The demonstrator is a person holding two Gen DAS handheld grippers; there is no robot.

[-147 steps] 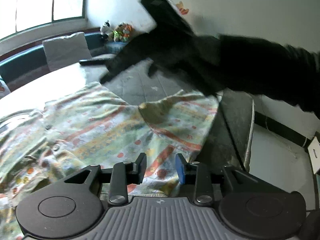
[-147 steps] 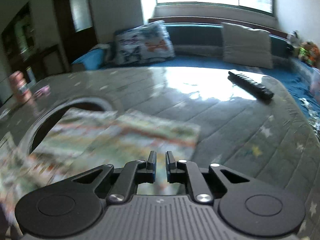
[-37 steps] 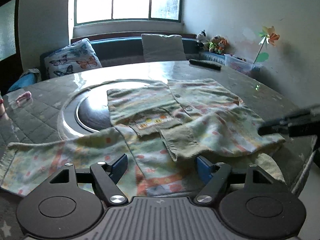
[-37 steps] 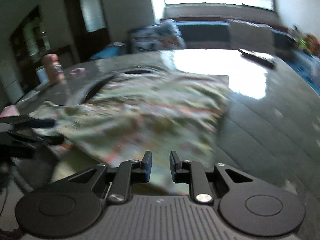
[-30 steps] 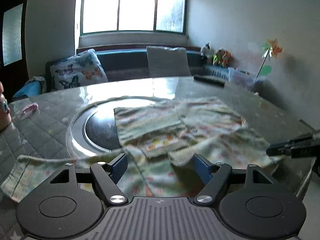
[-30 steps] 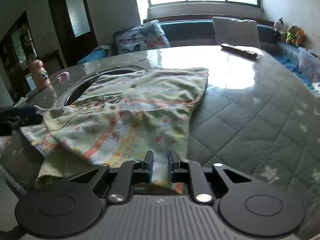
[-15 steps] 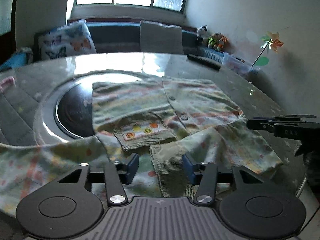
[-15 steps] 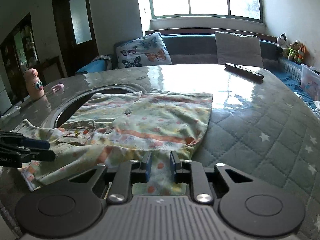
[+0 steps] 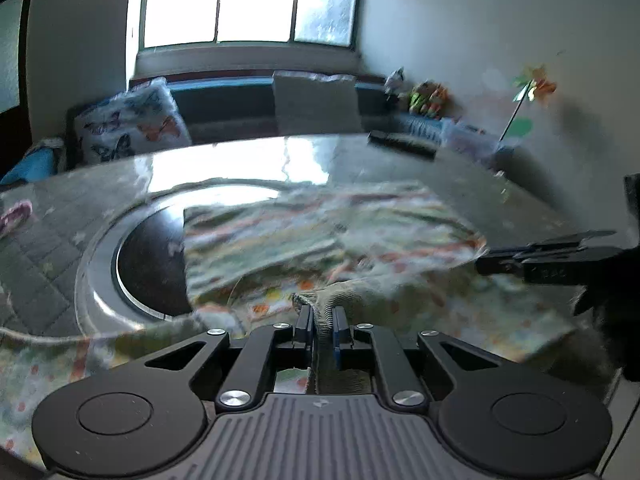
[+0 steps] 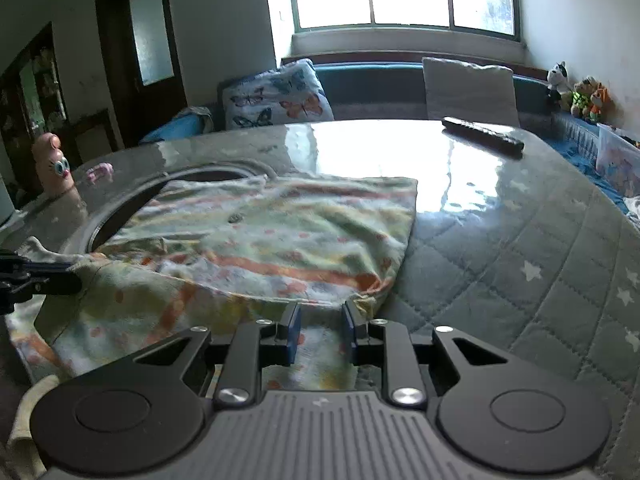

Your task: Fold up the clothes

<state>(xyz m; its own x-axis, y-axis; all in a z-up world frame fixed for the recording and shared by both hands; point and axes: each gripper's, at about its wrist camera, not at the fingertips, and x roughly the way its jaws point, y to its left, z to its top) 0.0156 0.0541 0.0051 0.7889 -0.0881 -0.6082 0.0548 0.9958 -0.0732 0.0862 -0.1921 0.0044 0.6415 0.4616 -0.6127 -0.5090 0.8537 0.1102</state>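
Closed since before, left tool (image 9: pixel 321 328) pinches shirt (image 9: pixel 320 240); right tool (image 10: pixel 320 330) gapes.

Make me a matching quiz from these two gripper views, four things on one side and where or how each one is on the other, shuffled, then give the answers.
Things:
1. left gripper
2. right gripper
3. remote control
4. pink figurine

States or places:
A. lying on the far right part of the table
B. open, above the shirt's near edge
C. standing at the table's far left edge
D. shut on a ribbed edge of the shirt

Pairs: 1-D, 2-B, 3-A, 4-C
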